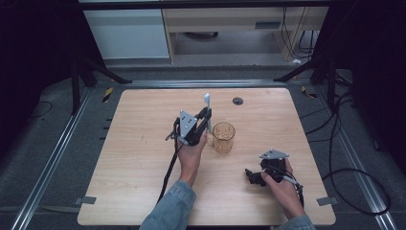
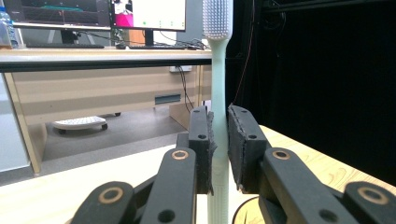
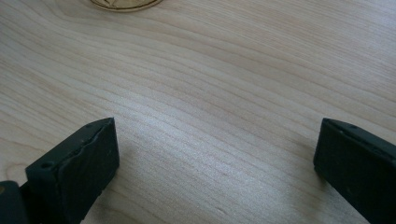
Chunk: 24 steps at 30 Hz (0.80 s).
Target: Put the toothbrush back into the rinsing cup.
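Left hand-held gripper (image 1: pixel 207 116) is clenched on a pale green toothbrush (image 1: pixel 208 111), its pads pressing the handle from both sides in the left gripper view (image 2: pixel 218 140). Held upright, the toothbrush has its bristled head on top and stands just beside an amber cup (image 1: pixel 223 137) near the middle of the wooden bench (image 1: pixel 143 153). Right hand-held gripper (image 1: pixel 251 176) rests low over the bench near the front right, well apart from the cup, jaws spread wide with bare wood between them (image 3: pixel 215 158).
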Motion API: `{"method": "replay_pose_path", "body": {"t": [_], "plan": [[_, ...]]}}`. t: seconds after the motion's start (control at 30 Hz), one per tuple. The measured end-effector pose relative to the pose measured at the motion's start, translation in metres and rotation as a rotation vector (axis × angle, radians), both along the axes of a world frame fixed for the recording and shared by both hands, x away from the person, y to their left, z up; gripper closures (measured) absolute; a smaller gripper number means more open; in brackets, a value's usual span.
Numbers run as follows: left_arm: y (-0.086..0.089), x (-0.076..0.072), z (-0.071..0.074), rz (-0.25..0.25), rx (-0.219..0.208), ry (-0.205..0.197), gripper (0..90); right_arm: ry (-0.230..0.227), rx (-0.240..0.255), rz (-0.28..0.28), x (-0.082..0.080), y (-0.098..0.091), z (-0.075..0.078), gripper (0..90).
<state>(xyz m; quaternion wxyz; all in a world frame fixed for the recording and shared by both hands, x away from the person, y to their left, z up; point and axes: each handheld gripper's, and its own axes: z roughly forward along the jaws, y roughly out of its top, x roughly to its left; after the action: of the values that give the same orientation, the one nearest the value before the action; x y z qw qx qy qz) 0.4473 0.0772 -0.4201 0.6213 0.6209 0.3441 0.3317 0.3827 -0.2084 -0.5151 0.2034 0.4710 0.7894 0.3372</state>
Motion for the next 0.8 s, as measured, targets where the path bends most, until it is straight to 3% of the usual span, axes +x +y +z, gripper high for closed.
{"method": "replay_pose_path", "body": {"t": [0.57,0.8], "plan": [[-0.002,0.0,-0.021,0.003,-0.009,0.019,79.2,0.001,0.003,0.0,0.0,0.0,0.0,0.5],[-0.001,-0.001,-0.027,0.009,0.009,0.03,79.2,-0.002,0.0,0.001,0.0,0.0,0.0,0.5]]}}
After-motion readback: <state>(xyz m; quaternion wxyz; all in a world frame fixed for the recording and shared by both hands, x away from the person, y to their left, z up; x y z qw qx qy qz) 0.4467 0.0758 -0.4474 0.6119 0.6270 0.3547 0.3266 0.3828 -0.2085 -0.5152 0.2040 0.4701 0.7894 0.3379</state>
